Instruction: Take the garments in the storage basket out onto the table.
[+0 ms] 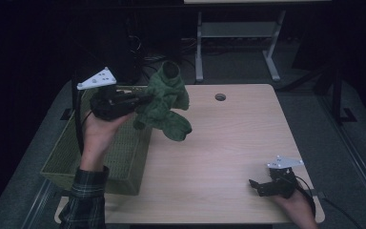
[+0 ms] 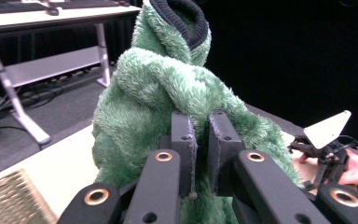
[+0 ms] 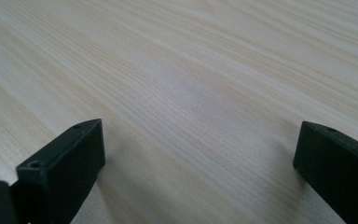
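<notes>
Wooden surface [image 1: 228, 143], dark room | left tongs [image 1: 140, 99] clamp green fleece garment [image 1: 167, 102] aloft at 11 o'clock, beside woven basket [image 1: 66, 157] | right tongs [image 1: 256, 186] gape wide, empty, at 5 o'clock

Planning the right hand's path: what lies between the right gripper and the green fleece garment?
Bare wooden table, seen in the high view, separates the right gripper from the green fleece garment.
</notes>
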Available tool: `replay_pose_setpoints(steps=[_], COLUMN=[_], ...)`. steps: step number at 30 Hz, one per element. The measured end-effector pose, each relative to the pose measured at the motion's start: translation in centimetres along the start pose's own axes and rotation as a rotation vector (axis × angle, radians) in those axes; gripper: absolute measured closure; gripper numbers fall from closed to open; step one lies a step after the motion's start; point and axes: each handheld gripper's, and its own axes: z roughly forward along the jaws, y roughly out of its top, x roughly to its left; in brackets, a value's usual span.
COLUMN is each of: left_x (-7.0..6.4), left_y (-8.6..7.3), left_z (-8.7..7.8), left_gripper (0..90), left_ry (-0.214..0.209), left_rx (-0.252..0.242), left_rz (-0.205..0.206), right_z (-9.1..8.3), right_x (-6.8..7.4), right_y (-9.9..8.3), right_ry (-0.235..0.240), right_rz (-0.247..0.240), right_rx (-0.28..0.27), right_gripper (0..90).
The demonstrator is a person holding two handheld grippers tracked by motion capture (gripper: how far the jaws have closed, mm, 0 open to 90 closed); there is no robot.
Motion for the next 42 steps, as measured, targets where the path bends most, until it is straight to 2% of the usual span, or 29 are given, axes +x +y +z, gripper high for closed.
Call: replay_pose_setpoints(steps=[10, 16, 19, 22, 30, 34, 42], left_x=[-2.1, -3.3, -4.1, -5.0, -6.7, -7.9, -8.9], left_y=[-0.6, -1.4, -1.9, -2.8, -4.7, -6.0, -8.3], left_z=[3.7, 5.6, 6.7, 8.0, 10.2, 11.8, 14.1], left_gripper=[82.4, 82.4, 82.4, 82.4, 82.4, 82.5, 82.4], left_ry=[-0.065, -0.069, -0.084, -0.102, -0.114, -0.121, -0.121], left_rx=[0.015, 0.039, 0.053, 0.057, 0.071, 0.094, 0.131], left_rz=[0.006, 0.012, 0.013, 0.011, 0.019, 0.017, 0.012], right_z=[0.0, 0.0, 0.0, 0.0, 0.0, 0.0, 0.0], right_x=[0.0, 0.0, 0.0, 0.0, 0.0, 0.0, 0.0], right_y=[0.0, 0.0, 0.0, 0.0, 0.0, 0.0, 0.0], right_ry=[-0.001, -0.001, -0.001, 0.0, -0.002, -0.003, -0.001], right_rz=[-0.001, -0.002, -0.002, -0.003, -0.002, -0.001, 0.002], right_rx=[-0.001, 0.0, 0.0, -0.001, 0.0, 0.001, 0.002], right_gripper=[1.7, 1.7, 1.7, 1.7, 1.7, 1.7, 1.7])
